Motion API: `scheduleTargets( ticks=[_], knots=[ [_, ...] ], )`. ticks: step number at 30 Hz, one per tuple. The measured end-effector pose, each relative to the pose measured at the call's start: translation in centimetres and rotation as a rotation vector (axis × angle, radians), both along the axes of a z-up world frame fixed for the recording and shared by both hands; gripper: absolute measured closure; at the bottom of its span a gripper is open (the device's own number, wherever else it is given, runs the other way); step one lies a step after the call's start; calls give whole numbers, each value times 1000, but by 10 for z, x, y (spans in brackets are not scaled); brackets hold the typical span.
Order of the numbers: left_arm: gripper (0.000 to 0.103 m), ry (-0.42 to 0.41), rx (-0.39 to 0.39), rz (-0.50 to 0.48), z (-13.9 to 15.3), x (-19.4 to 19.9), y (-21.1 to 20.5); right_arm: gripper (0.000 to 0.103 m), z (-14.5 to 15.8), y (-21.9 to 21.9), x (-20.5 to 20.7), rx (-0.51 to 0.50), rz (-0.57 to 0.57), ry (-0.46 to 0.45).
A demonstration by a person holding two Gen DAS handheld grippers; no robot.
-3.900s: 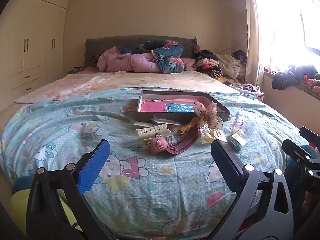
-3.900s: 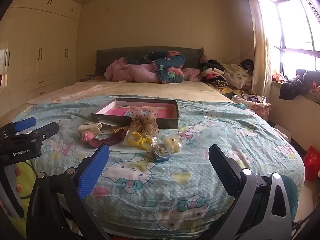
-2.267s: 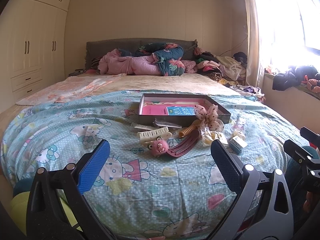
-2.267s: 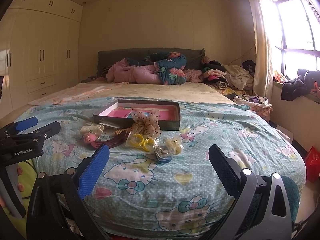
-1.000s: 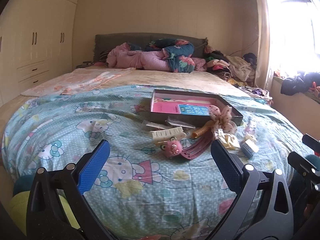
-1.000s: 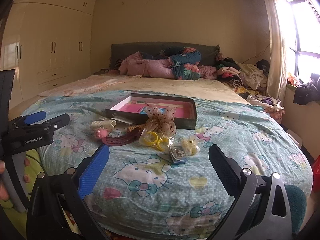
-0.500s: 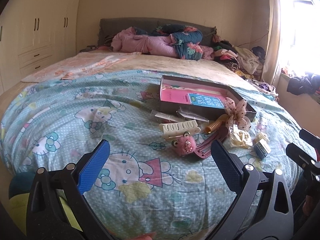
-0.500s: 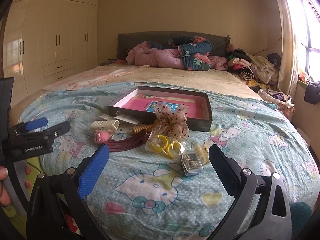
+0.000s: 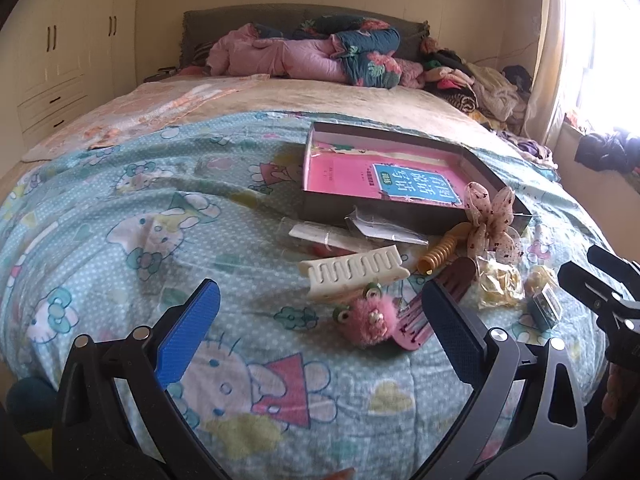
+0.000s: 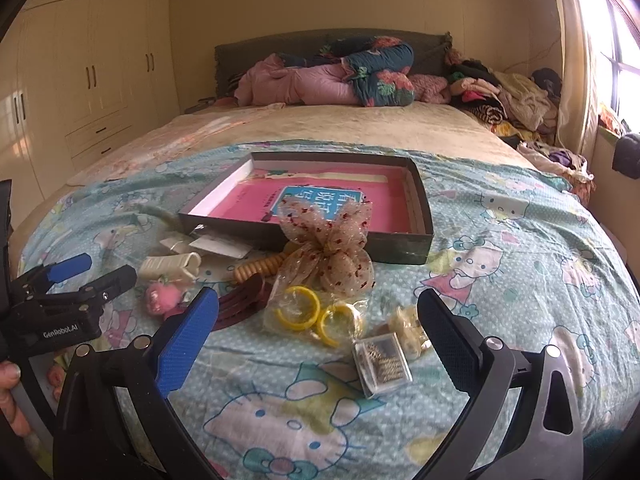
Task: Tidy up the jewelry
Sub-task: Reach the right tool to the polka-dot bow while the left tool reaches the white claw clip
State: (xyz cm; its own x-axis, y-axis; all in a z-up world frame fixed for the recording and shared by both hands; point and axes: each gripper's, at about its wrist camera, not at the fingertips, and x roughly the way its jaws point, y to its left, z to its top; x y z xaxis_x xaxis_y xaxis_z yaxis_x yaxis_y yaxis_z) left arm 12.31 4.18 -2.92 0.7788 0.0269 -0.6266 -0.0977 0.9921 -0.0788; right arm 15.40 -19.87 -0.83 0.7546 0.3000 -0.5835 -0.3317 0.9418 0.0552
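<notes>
Yellow bangles (image 10: 316, 314) lie bagged, at 11 o'clock from the clear case (image 10: 382, 362). Both grippers' jaws gape, empty. Pinch the bag's edge, then lift toward the box (image 10: 416, 246).

You could read one brand: "GenRobot.AI", in white letters on the black body of the left gripper (image 10: 86, 274), seen from the right wrist camera. The pink book (image 9: 360, 168) lying in the shallow dark cardboard box (image 10: 416, 248) carried a blue label (image 9: 416, 184) with large white Chinese characters, but you saw them upside down and could not make them out. Small dark print on the pink cover was too tiny to read.
</notes>
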Motion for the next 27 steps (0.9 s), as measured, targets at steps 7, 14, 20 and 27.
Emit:
scheduleTargets(
  ticks=[7,14,20,27],
  knots=[
    [11,60,-50,-41,-13,27,-4,6,-8,-3,39,-13,-23,73],
    [11,81,-86,-35,-18,43,1,6,-17,0,73,0,-26,131],
    [18,93,-127,-43,-22,52,0,6,-34,11,101,10,-22,221],
    [33,111,-129,-56,-26,61,-3,29,-52,21,122,10,-37,287]
  ],
)
